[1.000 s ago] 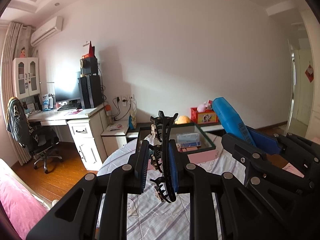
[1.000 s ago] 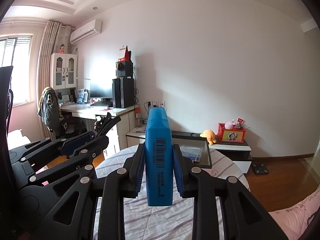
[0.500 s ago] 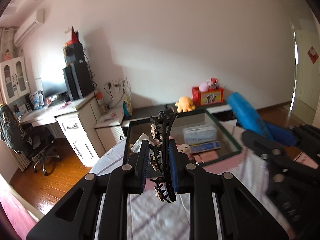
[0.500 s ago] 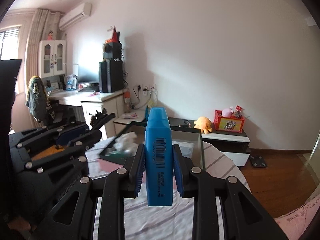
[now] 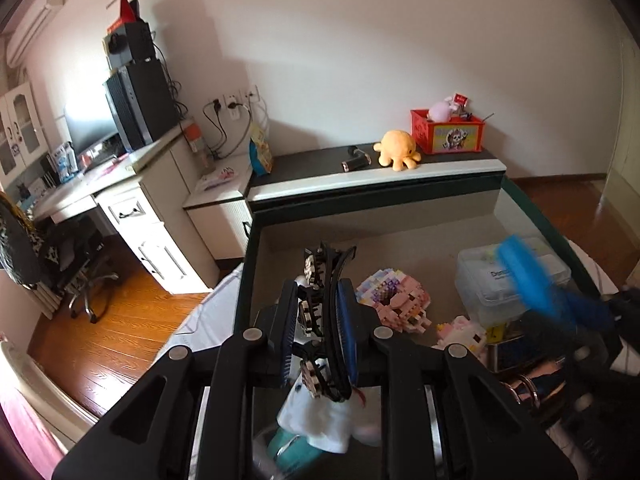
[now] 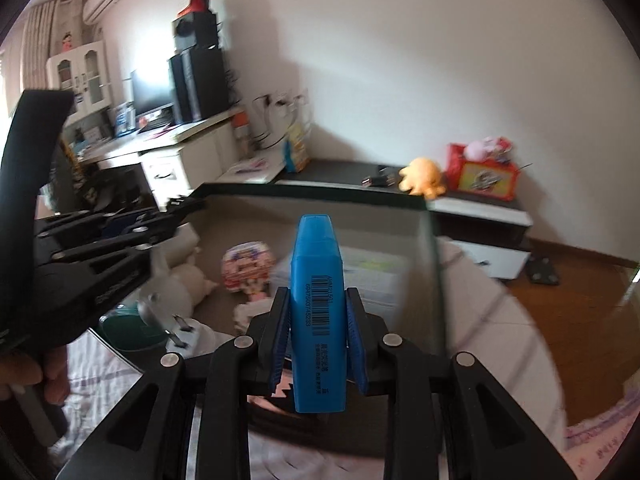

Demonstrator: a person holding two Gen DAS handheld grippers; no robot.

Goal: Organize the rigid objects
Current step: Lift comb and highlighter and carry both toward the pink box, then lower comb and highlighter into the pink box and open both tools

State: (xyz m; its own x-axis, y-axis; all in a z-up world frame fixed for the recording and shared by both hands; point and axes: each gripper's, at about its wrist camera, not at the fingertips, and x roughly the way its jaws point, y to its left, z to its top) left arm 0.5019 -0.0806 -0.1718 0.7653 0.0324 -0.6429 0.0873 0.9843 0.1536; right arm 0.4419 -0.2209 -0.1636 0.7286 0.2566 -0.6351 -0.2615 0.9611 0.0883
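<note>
The left gripper [image 5: 318,322] pinches a black hair clip [image 5: 326,316] tight, above the left side of the glass box [image 5: 248,256]. Inside the box lie a pink block toy [image 5: 394,298] and a clear plastic case [image 5: 484,280]. By the box's right edge, the right gripper [image 6: 318,334] squeezes a blue marker [image 6: 318,312] that stands upright.
</note>
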